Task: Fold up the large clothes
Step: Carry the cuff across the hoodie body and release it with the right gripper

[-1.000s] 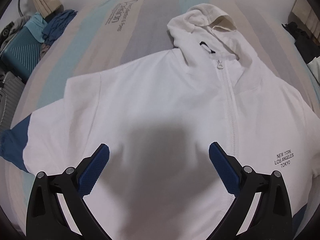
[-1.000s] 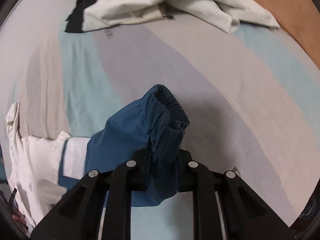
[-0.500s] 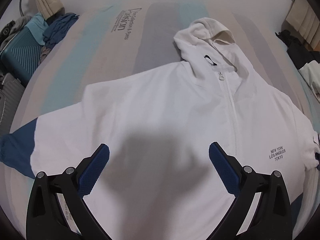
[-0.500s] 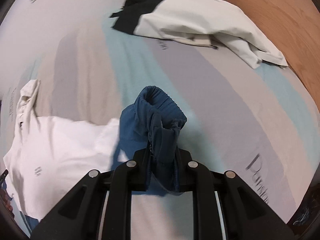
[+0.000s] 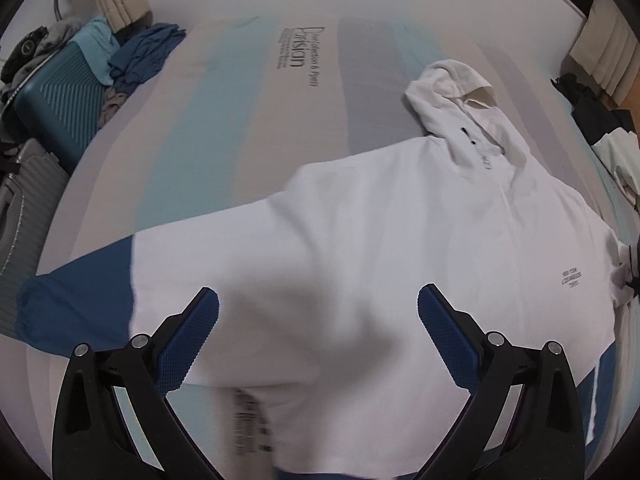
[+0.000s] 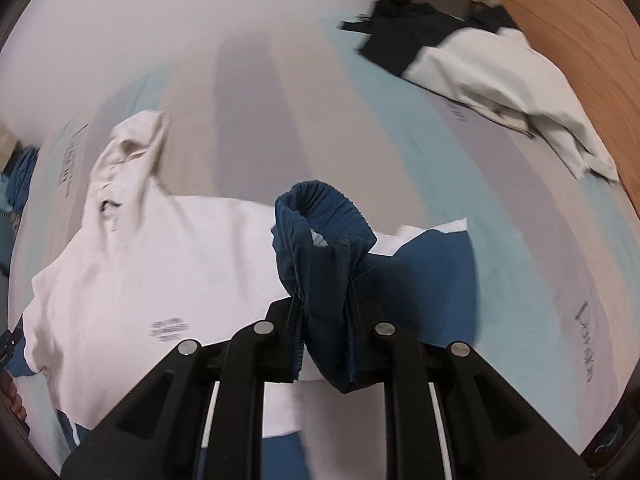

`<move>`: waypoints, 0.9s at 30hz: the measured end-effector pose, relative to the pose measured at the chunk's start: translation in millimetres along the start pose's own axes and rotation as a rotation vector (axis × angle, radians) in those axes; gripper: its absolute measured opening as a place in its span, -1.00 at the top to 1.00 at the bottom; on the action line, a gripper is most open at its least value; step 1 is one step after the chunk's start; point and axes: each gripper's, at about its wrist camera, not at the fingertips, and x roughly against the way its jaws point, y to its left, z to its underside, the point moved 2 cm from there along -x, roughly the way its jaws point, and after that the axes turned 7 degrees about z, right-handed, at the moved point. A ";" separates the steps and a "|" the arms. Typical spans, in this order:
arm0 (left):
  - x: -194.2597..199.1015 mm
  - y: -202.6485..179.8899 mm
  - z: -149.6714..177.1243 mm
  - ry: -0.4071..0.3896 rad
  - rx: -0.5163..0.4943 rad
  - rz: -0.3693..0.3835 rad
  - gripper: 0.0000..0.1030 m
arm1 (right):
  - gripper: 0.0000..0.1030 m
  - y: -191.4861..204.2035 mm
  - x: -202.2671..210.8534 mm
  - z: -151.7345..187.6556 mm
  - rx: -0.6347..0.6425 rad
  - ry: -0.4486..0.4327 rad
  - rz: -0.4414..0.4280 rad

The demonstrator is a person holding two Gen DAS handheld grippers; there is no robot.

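Under everything you have the wide bed with its pale sheet striped in grey, beige and light blue (image 5: 240,120), and on it, front up, lies the large white zip-up hooded jacket with blue sleeve ends (image 5: 400,240), hood pointing away from you toward the plain wall. Expect the jacket to be light, soft and floppy; it will sag and drag on the sheet, so take it at firm edges such as cuffs, hem or shoulder seams, not mid-panel. Your right gripper (image 6: 324,320) has its fingers clamped on the ribbed blue cuff (image 6: 324,216) of one sleeve, lifted over the jacket's body. Your left gripper (image 5: 318,320) hangs wide apart above the white chest, holding nothing. The other blue sleeve end (image 5: 76,296) lies flat at the left. Around the bed: a teal hard-shell suitcase (image 5: 60,108), a crumpled white-and-black garment (image 6: 500,68), and a wooden floor (image 6: 580,20).
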 end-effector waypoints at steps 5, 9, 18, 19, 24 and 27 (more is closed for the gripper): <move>12.2 40.3 4.7 0.004 -0.023 -0.017 -0.83 | 0.71 79.0 8.7 -2.6 0.056 -0.008 -0.035; 28.4 69.2 4.9 -0.026 -0.023 0.003 -0.85 | 0.72 147.2 17.4 -3.5 0.102 -0.015 -0.069; 45.1 128.0 4.6 -0.047 0.006 -0.015 -0.85 | 0.75 268.5 33.4 8.4 0.204 -0.011 -0.129; 45.4 135.2 5.7 -0.042 0.018 -0.014 -0.85 | 0.76 278.6 35.1 11.0 0.212 -0.010 -0.140; 52.2 168.1 15.5 -0.048 0.062 -0.020 -0.85 | 0.78 341.8 48.0 26.4 0.254 -0.007 -0.197; 55.0 186.7 24.6 -0.043 0.081 -0.027 -0.85 | 0.78 381.3 52.8 37.2 0.265 0.011 -0.241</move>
